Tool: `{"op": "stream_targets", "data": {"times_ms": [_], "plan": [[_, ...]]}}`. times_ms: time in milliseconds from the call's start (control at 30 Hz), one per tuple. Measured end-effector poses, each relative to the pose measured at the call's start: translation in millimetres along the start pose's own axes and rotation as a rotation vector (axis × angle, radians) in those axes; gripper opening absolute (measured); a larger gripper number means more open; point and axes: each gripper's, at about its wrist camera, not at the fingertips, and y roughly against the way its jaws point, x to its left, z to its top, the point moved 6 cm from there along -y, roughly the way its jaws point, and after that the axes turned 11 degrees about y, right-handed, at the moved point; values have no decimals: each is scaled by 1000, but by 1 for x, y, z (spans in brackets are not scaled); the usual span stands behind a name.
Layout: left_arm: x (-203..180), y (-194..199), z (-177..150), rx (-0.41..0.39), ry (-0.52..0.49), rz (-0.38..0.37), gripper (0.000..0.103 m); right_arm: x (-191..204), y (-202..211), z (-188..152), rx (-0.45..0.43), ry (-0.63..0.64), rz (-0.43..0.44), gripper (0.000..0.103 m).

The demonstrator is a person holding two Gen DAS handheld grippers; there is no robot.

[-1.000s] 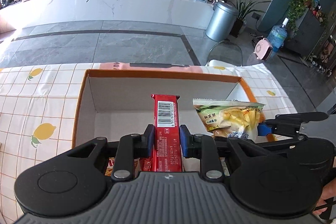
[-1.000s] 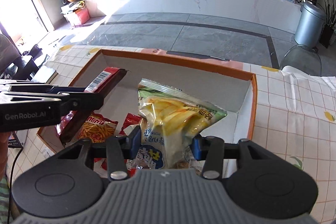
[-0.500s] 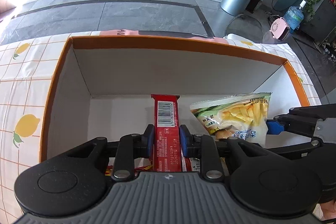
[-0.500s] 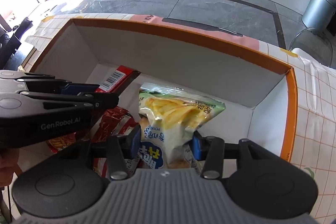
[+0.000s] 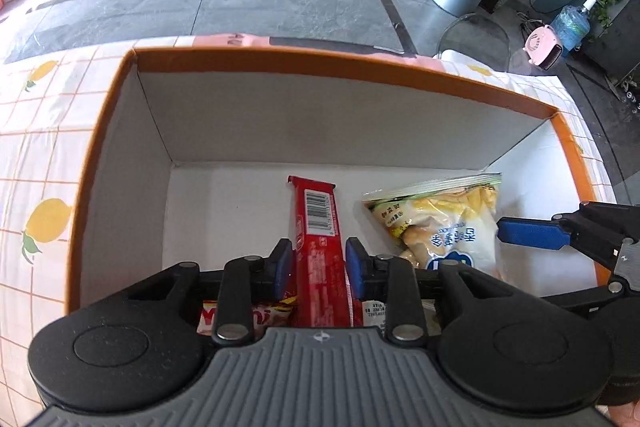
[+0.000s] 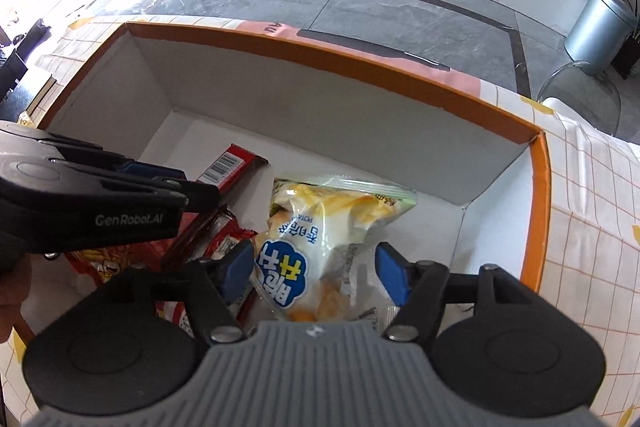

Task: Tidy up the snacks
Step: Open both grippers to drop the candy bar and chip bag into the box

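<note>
Inside the orange-rimmed box, the left gripper is opening, its pads clear of the red snack bar between them. The right gripper is opening too, releasing the potato chip bag.

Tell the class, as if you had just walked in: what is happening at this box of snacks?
A person with a gripper in each hand is putting snacks into an orange-rimmed cardboard box on a lemon-print tablecloth. The left gripper is opening around a red snack bar; the right gripper is opening around a yellow potato-chip bag. Both snacks are down inside the box, beside other red packets.
</note>
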Motion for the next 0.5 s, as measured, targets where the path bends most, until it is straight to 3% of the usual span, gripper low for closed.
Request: {"op": "stream_targets", "data": {"times_ms": [200, 300, 500], "plan": [[-8, 27, -4, -46, -19, 0, 41, 4, 21, -7, -16, -20, -23, 76], [-11, 48, -13, -86, -32, -1, 41, 8, 37, -13, -36, -40, -17, 76], [-19, 102, -39, -212, -100, -14, 45, 30, 87, -31, -161, -63, -12, 76]]}}
